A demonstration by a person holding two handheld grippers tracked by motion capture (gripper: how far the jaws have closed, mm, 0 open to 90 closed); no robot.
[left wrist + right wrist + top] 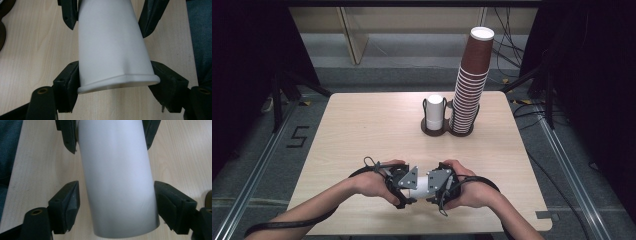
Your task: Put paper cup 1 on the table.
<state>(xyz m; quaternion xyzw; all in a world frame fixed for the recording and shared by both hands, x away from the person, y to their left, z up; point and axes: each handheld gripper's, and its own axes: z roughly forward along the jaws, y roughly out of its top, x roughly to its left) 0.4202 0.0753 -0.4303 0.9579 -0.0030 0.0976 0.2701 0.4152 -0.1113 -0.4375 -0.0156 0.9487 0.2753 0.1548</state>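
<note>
A white cup (422, 186) is held level just above the tabletop (362, 130), its long axis running from one gripper to the other. Its rim end is pinched by the left gripper (117, 82). The right gripper (116, 205) is spread around the bottom end (a small gap is seen at each side).

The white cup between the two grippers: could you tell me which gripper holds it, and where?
The left gripper clamps the white cup at its rimmed end, denting it. The right gripper straddles the other end, with a gap showing at one pad.
</note>
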